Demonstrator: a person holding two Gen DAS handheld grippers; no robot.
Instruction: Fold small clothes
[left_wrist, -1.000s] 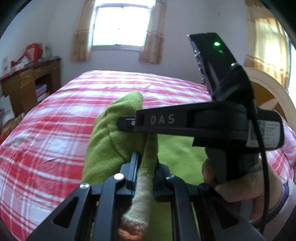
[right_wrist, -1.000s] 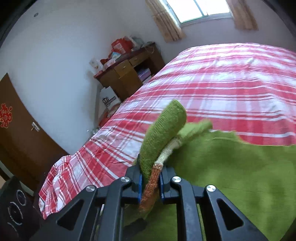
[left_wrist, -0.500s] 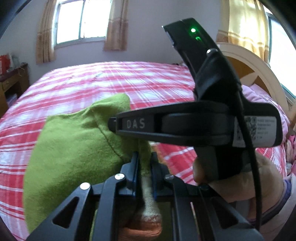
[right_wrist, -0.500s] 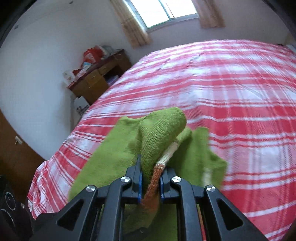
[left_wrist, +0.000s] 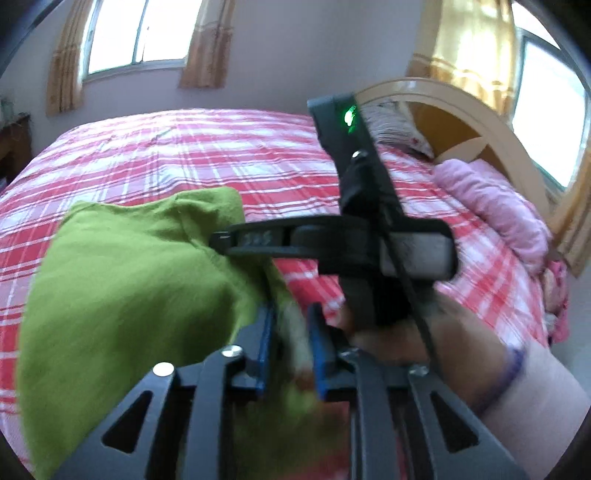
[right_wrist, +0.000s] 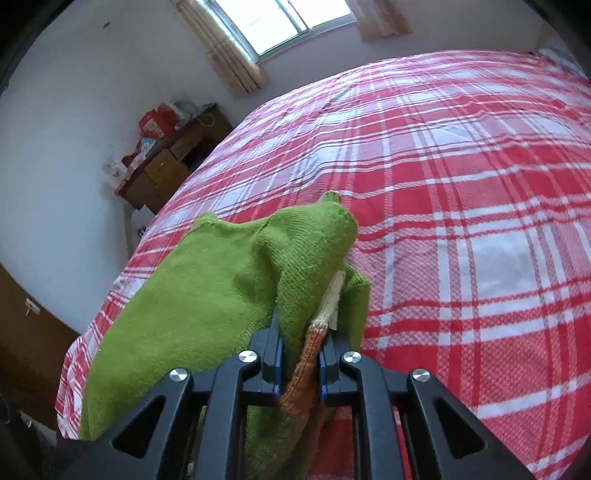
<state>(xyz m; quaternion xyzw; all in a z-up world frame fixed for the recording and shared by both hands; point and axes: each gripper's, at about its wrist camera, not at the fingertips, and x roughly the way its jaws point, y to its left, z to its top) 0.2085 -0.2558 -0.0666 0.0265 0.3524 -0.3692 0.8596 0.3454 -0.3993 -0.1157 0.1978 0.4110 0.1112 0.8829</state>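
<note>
A small green knit sweater (left_wrist: 122, 295) with a white and orange cuff hangs above the red plaid bed (left_wrist: 207, 155). My left gripper (left_wrist: 290, 325) has its jaws a little apart around the blurred cuff. My right gripper (right_wrist: 300, 332) is shut on the sweater (right_wrist: 221, 280) at its orange and white cuff (right_wrist: 306, 354), and the cloth drapes to the left over the bed (right_wrist: 461, 192). The right gripper's body (left_wrist: 354, 236) shows in the left wrist view, close to the right of the sweater.
A wooden headboard (left_wrist: 491, 125) and a pink bundle of cloth (left_wrist: 495, 206) lie at the bed's right end. A wooden dresser (right_wrist: 166, 162) with clutter stands by the wall beyond the bed's left side. A window (left_wrist: 136, 33) is on the far wall.
Both grippers have swung right with the sweater. The left gripper's jaws have parted from tightly shut to a small gap around the cuff. The right gripper still clamps its cuff.
</note>
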